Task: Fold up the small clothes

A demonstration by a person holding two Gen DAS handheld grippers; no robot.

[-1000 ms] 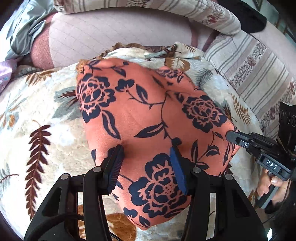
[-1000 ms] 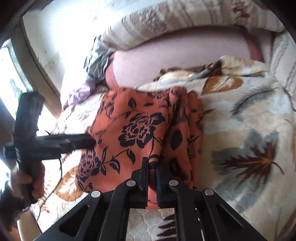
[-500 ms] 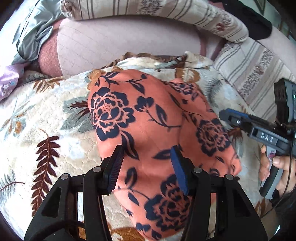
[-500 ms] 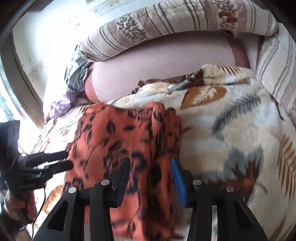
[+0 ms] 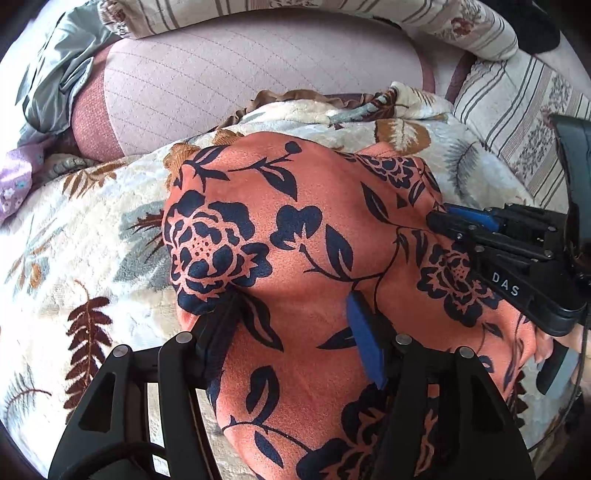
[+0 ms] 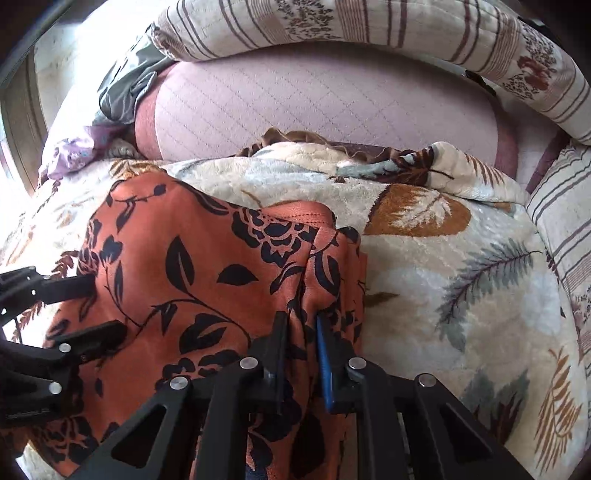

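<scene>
An orange garment with dark blue flowers [image 5: 295,236] lies on a cream leaf-patterned blanket [image 5: 92,258]; it also shows in the right wrist view [image 6: 207,280]. My left gripper [image 5: 291,314] is open, its jaws wide apart and resting on the middle of the cloth. My right gripper [image 6: 301,325] has its jaws narrowly apart around a bunched fold at the garment's right edge. It also shows at the right of the left wrist view [image 5: 443,218].
A pink quilted cushion [image 5: 240,74] lies behind the blanket. A striped bolster [image 6: 369,33] lies above it and a striped cushion [image 5: 517,122] at the right. Grey cloth [image 5: 48,85] and purple cloth [image 5: 18,181] lie at the far left.
My right gripper let go of the garment's near edge, opened, moved forward and has narrowed around a fold at the right edge. My left gripper stayed open and slid forward on the cloth.
</scene>
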